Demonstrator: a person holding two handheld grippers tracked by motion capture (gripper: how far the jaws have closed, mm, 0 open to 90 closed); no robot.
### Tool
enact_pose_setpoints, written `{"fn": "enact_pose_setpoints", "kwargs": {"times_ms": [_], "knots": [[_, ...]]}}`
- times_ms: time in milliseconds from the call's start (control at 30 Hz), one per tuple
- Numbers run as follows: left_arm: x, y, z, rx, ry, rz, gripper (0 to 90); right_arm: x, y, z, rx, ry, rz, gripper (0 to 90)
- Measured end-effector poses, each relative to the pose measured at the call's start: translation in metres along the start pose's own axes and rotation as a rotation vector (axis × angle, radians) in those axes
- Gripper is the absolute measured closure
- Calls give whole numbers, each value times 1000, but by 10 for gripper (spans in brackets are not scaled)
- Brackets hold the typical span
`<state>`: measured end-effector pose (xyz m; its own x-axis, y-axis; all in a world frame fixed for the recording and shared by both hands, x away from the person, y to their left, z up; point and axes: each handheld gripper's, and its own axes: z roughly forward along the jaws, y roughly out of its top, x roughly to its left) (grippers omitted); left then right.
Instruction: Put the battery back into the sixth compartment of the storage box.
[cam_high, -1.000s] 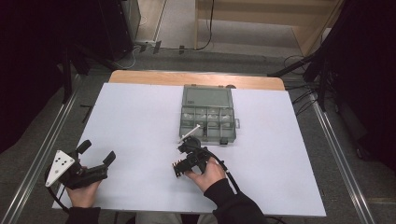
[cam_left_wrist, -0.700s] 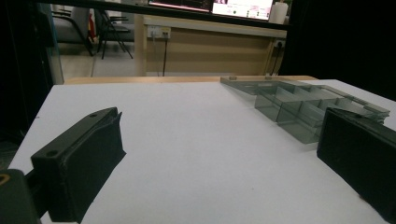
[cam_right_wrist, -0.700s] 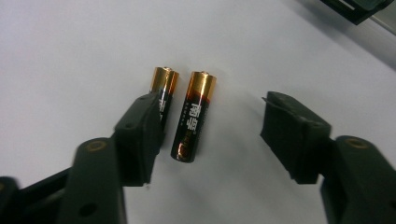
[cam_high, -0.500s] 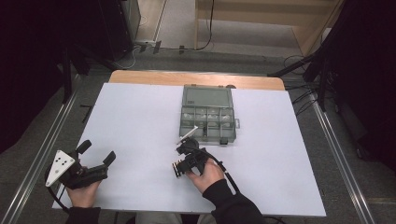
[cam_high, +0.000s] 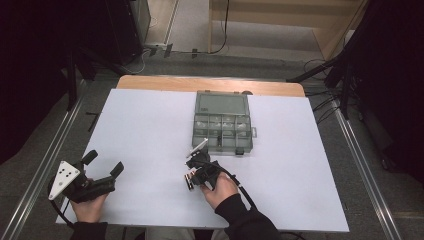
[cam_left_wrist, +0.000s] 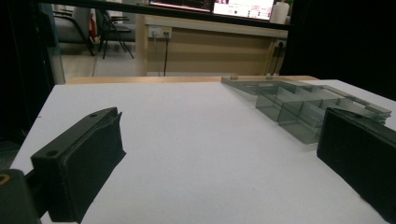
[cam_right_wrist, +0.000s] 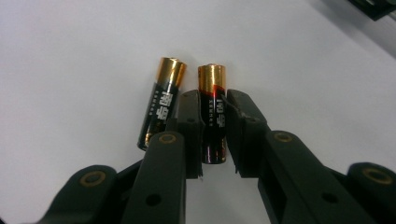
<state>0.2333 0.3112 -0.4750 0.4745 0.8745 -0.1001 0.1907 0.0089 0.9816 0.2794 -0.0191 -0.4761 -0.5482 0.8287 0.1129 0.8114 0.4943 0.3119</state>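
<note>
Two black-and-gold AA batteries lie side by side on the white table top. In the right gripper view, my right gripper (cam_right_wrist: 213, 100) has its jaws pressed against both sides of the right battery (cam_right_wrist: 211, 77). The left battery (cam_right_wrist: 163, 102) lies free just beside the left jaw. In the high view the right gripper (cam_high: 192, 175) sits below the clear compartment box (cam_high: 251, 136), with the batteries (cam_high: 189, 183) at its tips. My left gripper (cam_high: 102, 164) rests open at the near left, nothing between its jaws (cam_left_wrist: 219, 140).
The clear compartment box (cam_left_wrist: 299, 105) stands open at mid table, its lid (cam_high: 222, 104) laid flat behind it. A wooden table edge (cam_high: 150, 82) runs along the back. Cables and dark stands lie on the floor around the table.
My right hand and gripper have shifted slightly left and toward the near edge. The left gripper has not moved.
</note>
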Motion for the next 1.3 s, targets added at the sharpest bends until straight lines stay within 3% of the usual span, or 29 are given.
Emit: {"fn": "enact_pose_setpoints", "kwargs": {"times_ms": [333,633,900,1300], "knots": [[0,0,0,1,-1,2,3,-1,-3,-2,-7,-3,5,774],[0,0,0,1,-2,2,3,-8,-4,-9,-68,29,42,773],[0,0,0,4,-2,3,3,-31,-3,-24,-178,106,150,773],[0,0,0,3,-2,4,3,-60,1,-33,-261,161,255,774]]}}
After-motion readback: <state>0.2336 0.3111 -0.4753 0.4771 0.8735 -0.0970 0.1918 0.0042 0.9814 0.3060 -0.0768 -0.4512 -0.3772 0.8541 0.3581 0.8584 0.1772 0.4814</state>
